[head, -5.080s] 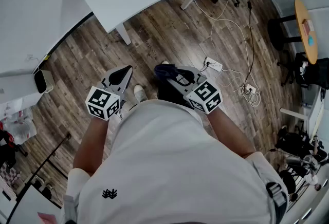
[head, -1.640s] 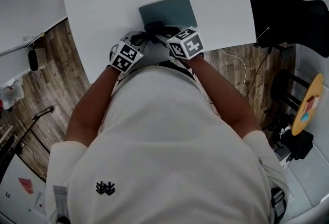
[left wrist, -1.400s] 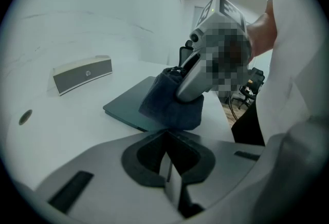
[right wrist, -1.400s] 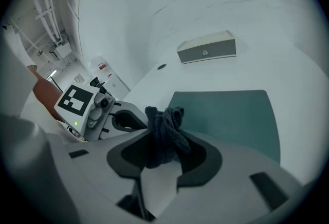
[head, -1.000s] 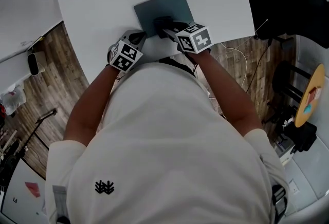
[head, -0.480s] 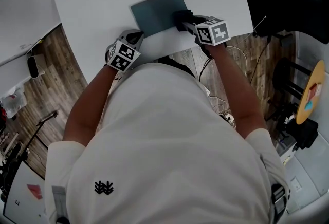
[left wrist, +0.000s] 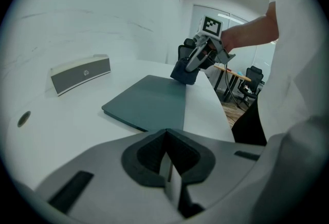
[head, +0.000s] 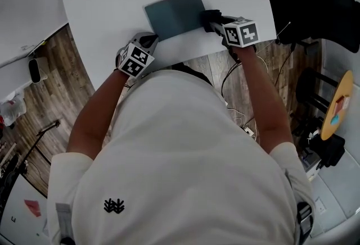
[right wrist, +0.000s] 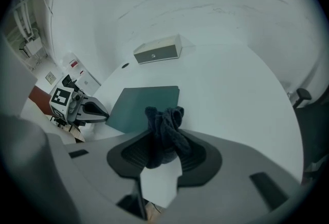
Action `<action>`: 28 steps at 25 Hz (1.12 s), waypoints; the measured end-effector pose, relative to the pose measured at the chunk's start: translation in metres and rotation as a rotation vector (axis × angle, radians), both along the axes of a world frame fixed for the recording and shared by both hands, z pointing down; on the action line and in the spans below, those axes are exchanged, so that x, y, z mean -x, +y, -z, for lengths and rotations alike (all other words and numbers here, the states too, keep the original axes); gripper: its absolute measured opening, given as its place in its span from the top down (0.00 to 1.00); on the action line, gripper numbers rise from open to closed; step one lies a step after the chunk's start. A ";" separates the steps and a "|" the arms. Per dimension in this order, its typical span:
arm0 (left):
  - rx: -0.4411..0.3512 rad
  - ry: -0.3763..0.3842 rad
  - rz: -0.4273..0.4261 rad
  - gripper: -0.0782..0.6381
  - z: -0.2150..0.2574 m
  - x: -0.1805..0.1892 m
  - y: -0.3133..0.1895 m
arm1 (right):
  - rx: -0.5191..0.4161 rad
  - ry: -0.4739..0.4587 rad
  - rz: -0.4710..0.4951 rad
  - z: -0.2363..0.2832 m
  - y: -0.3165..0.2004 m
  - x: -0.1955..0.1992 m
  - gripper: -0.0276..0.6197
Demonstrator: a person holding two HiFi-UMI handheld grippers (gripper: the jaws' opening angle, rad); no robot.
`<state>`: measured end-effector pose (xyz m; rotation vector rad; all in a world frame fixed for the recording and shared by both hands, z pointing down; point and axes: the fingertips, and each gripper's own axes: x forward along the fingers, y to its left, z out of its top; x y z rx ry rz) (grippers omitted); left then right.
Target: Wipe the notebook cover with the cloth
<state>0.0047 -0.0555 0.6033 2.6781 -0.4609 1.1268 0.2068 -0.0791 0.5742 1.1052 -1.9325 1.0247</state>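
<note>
1. The notebook (head: 173, 14) is laid flat on the white table (head: 107, 8). Its long side is run from about 9 to 3 o'clock, with the right end a bit higher.
2. The dark cloth (right wrist: 164, 120) is held tight in the right gripper (right wrist: 160, 159), at the notebook's 3 o'clock edge.
3. The left gripper (left wrist: 165, 164) is squeezed closed with nothing in it, near the notebook's 7 o'clock corner.
4. Bare table is seen at 9 and 12 o'clock of the notebook. The table's edge is found close by at 6 o'clock.
</note>
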 end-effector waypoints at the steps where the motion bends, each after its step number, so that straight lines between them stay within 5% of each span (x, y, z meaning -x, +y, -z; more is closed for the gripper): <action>1: 0.000 0.000 0.000 0.88 0.000 -0.001 0.000 | -0.002 -0.002 0.009 0.003 -0.001 0.004 0.75; 16: 0.002 -0.003 0.001 0.88 -0.001 -0.002 -0.001 | 0.000 -0.161 0.273 0.014 -0.024 0.178 0.75; 28: -0.006 -0.002 -0.001 0.88 0.000 -0.001 0.000 | 0.050 -0.189 0.188 -0.001 -0.026 0.157 0.75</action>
